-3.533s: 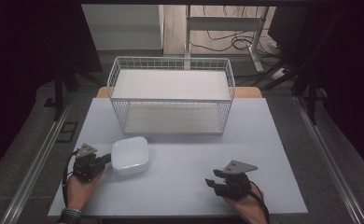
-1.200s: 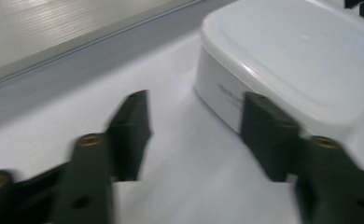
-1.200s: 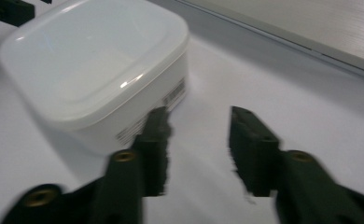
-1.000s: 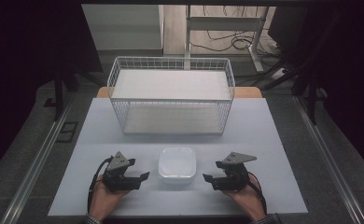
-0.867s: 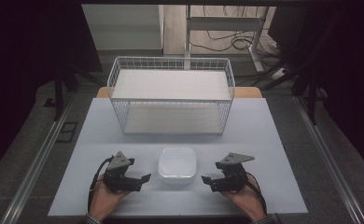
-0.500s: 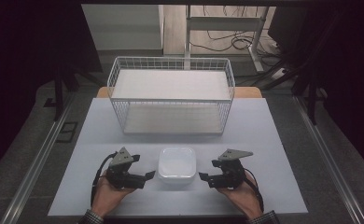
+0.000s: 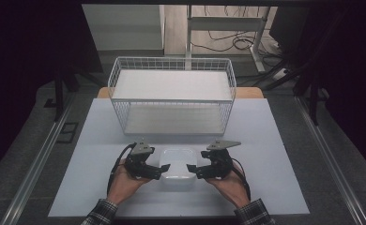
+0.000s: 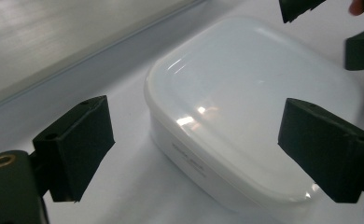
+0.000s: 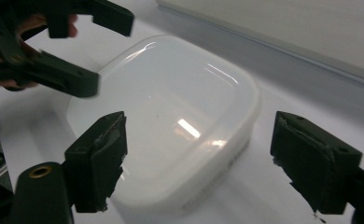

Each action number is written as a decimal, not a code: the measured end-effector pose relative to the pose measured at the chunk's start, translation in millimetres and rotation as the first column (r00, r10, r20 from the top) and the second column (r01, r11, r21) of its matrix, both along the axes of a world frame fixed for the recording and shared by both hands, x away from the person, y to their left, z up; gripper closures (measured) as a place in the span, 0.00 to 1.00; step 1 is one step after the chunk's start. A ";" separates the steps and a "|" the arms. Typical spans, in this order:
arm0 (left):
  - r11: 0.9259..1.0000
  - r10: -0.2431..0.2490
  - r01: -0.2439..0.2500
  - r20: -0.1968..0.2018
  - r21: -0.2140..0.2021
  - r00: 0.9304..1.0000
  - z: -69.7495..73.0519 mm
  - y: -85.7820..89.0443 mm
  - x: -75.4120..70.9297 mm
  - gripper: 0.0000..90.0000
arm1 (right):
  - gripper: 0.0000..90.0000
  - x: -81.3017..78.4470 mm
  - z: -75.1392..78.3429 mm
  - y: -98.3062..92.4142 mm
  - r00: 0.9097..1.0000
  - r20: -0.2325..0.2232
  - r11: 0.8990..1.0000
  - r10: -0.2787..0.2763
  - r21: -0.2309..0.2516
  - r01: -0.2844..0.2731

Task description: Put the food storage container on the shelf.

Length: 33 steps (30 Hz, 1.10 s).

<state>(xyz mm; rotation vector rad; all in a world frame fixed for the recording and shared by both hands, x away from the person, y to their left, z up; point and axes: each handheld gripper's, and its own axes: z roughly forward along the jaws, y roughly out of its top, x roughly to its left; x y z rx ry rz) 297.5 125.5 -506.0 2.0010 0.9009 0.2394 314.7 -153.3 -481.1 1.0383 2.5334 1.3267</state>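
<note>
The white, rounded-square plastic container with its translucent lid (image 7: 177, 168) sits flat on the pale table top (image 7: 275, 140), at the near middle, well short of the white wire basket (image 7: 171, 96) that stands toward the far edge. The lid is on and appears seated all round. Judged from this, the container is centred in front of the person and not yet lifted; no grasp is made, and whatever is to be done with it, probably a two-sided lift toward the basket, remains.

The left gripper (image 7: 163, 168) lies low at the container's left side, jaws level and pointing inward. Its jaws have just been opening and stand wide; in the left gripper view the pads (image 8: 77, 144) flank the near corner of the container without contact. The right gripper (image 7: 191, 169) mirrors it at the right side, jaws likewise just opened wide, pads (image 9: 101, 154) clear of the lid. Both hands rest near the table, forearms in plaid sleeves (image 7: 254, 213) entering from the near edge.
</note>
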 end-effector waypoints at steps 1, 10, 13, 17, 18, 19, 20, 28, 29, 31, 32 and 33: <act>1.000 -0.015 0.014 -0.010 -0.021 1.000 -1.1 0.6 -1.2 0.13 | 0.17 2.8 -4.6 5.5 1.000 -0.014 1.000 0.008 -0.018 -0.008; 0.996 -0.060 0.053 -0.096 -0.076 0.994 -1.5 3.5 -14.9 0.30 | 0.30 -5.6 -9.3 2.9 0.995 -0.094 0.999 0.027 -0.016 -0.028; 0.995 -0.043 0.032 -0.119 -0.096 0.992 -2.1 5.0 -24.0 0.34 | 0.52 -15.6 -5.8 -9.2 0.992 -0.121 1.000 0.022 0.013 -0.020; 0.996 -0.016 0.008 -0.095 -0.088 0.995 2.2 7.1 -29.9 0.49 | 0.63 -21.3 -0.8 -13.5 0.993 -0.114 1.000 -0.007 0.007 0.008; 0.995 -0.007 -0.003 -0.102 -0.097 0.995 3.2 9.0 -31.0 0.55 | 0.64 -22.9 -0.3 -14.0 0.993 -0.120 1.000 -0.017 0.012 0.018; 0.992 0.008 -0.023 -0.117 -0.127 0.993 3.8 13.6 -32.0 0.64 | 0.69 -25.8 0.9 -15.0 0.991 -0.128 0.999 -0.034 0.021 0.036; 0.992 0.008 -0.023 -0.117 -0.127 0.993 3.8 13.6 -32.0 0.69 | 0.69 -25.8 0.9 -15.0 0.991 -0.128 0.999 -0.034 0.021 0.036; 0.985 0.094 -0.109 -0.115 -0.135 0.989 7.3 17.3 -35.4 0.87 | 0.88 -29.3 4.6 -15.9 0.995 -0.088 0.998 -0.051 0.017 0.053; 0.985 0.094 -0.109 -0.115 -0.135 0.989 7.3 17.3 -35.4 0.87 | 0.88 -29.3 4.8 -15.5 0.995 -0.084 0.998 -0.054 0.019 0.056; 0.985 0.096 -0.111 -0.115 -0.132 0.989 7.2 17.0 -34.6 0.87 | 0.88 -29.0 5.1 -15.3 0.995 -0.082 0.998 -0.057 0.020 0.059; 0.984 0.098 -0.113 -0.114 -0.135 0.989 7.3 16.7 -34.3 0.87 | 0.88 -28.6 5.2 -15.2 0.996 -0.076 0.998 -0.056 0.019 0.058; 0.984 0.094 -0.109 -0.108 -0.139 0.990 8.6 16.1 -33.7 0.87 | 0.88 -27.7 5.8 -15.8 0.996 -0.060 0.998 -0.063 0.025 0.064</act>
